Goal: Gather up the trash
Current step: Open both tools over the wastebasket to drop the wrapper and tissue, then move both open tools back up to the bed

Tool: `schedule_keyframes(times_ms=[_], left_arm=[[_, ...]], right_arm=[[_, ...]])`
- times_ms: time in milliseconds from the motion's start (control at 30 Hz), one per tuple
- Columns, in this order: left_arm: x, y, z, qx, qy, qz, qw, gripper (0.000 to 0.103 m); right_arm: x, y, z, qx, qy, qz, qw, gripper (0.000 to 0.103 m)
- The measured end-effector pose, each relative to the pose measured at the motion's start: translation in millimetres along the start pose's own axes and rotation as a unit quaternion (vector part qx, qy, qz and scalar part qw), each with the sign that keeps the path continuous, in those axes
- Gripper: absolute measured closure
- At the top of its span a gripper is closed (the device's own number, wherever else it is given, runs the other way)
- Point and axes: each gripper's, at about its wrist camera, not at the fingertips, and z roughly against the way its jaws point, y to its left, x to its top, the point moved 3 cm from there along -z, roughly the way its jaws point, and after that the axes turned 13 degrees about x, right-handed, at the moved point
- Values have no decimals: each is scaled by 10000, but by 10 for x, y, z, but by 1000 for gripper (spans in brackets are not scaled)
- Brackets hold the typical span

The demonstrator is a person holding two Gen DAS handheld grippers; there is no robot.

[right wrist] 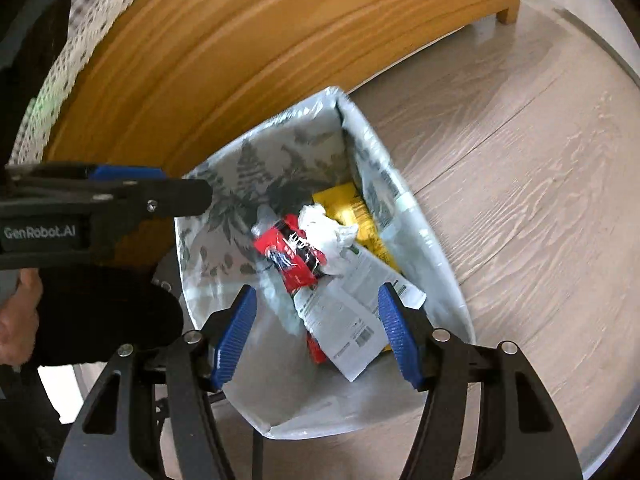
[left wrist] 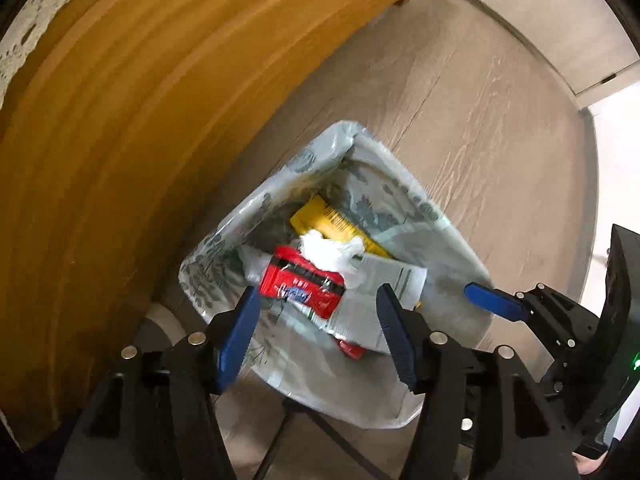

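Observation:
A bin lined with a leaf-patterned bag (left wrist: 256, 216) (right wrist: 256, 160) stands on the floor under both grippers. Inside it lie a red wrapper (left wrist: 304, 284) (right wrist: 294, 256), a crumpled white tissue (left wrist: 332, 254) (right wrist: 324, 228), a yellow packet (left wrist: 328, 216) (right wrist: 352, 208) and a white printed pouch (left wrist: 372, 308) (right wrist: 344, 320). My left gripper (left wrist: 317, 291) hangs open over the trash, nothing between its pads. My right gripper (right wrist: 317, 291) is also open and empty above the bin. One blue finger (left wrist: 494, 300) of the right gripper shows over the bin's rim in the left wrist view.
A wooden furniture panel (left wrist: 120, 140) (right wrist: 240, 60) rises close beside the bin, with a lace cloth (right wrist: 52, 92) hanging over its top. Pale wood-grain floor (left wrist: 500, 140) (right wrist: 520, 200) lies on the other side. A hand (right wrist: 16, 320) holds the left gripper's handle.

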Motion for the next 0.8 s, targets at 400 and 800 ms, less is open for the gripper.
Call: schedule_keyframes(times_ms=[400,800], left_arm=[[-27,340,26,781,87,271,9965,45],[-244,460,685,1698,-889,126,9814,38]], right_arm=[[-32,4,188,-470,114,133,9987,42],[182,654,701,-1021,-117,840,9911,42]])
